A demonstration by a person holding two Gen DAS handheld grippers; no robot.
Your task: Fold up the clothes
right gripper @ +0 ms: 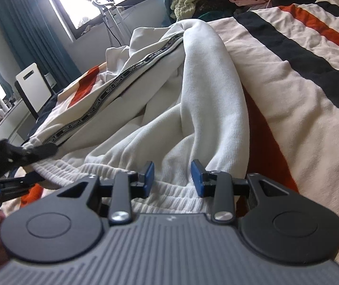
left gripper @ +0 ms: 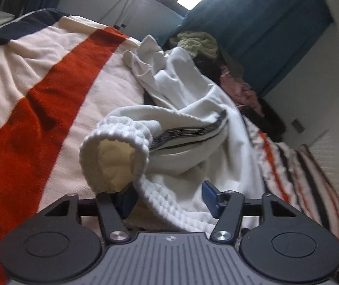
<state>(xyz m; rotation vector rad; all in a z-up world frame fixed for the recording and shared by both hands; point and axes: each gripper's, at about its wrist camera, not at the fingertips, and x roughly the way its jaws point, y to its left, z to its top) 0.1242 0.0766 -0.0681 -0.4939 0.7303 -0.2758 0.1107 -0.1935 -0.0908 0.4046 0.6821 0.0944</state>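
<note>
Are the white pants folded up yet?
No. The white pants lie rumpled and spread over the striped blanket, not in a neat stack.

White trousers [right gripper: 207, 99]: matt ribbed knit cloth, with a woven printed side tape [right gripper: 131, 71] and a puckered elastic waistband [left gripper: 112, 147]. Striped blanket [left gripper: 38, 99]: soft, napped matt fabric. Right gripper [right gripper: 172, 178]: matt black plastic, blue pads [right gripper: 149, 178], shiny metal pivot screws [right gripper: 119, 215].

Left gripper [left gripper: 169, 196]: blue pads [left gripper: 209, 198] spread wide, jaws open, fabric between them. Right gripper [right gripper: 173, 178]: pads [right gripper: 196, 178] parted, jaws open, angled low. Left gripper also visible at right view's left edge [right gripper: 15, 163].
</note>
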